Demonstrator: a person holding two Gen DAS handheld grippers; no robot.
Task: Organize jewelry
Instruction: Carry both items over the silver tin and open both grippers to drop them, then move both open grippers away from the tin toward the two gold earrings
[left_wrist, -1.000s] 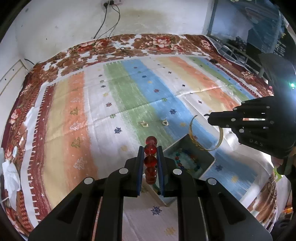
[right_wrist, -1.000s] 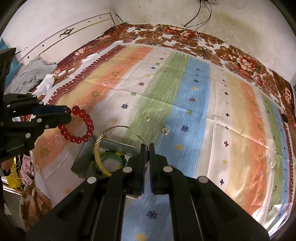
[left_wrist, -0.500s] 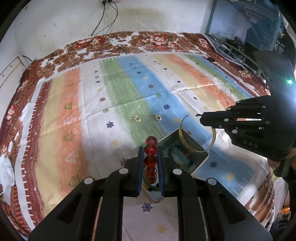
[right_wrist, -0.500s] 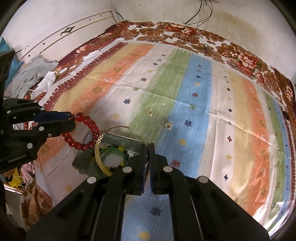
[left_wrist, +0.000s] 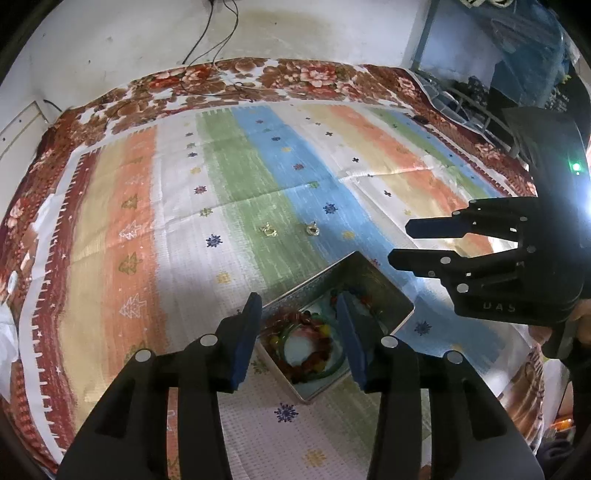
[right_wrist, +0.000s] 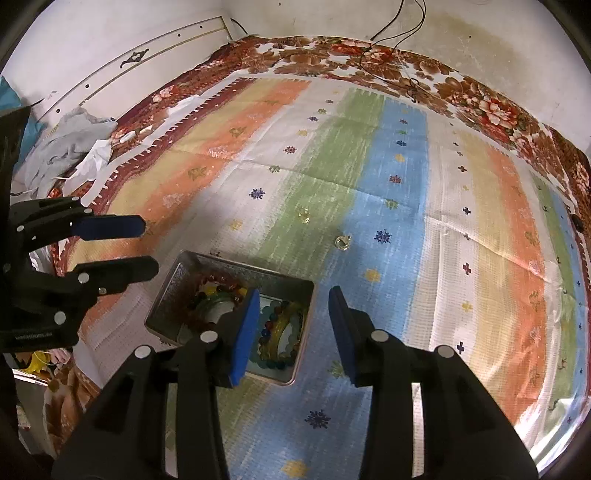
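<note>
Two small gold trinkets on striped cloth, just beyond rectangular metal tin; right gripper nearer, wide, empty; left gripper wide, empty.

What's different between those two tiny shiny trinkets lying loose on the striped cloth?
The yellowish trinket lies on the green stripe; the clear silvery trinket sits at the edge of the blue stripe. The yellowish one is farther from the metal box; the silvery one lies nearer to it. Both are small, glinting, outside the box and untouched by either hand-held gripper. Their exact type is too small to tell.
</note>
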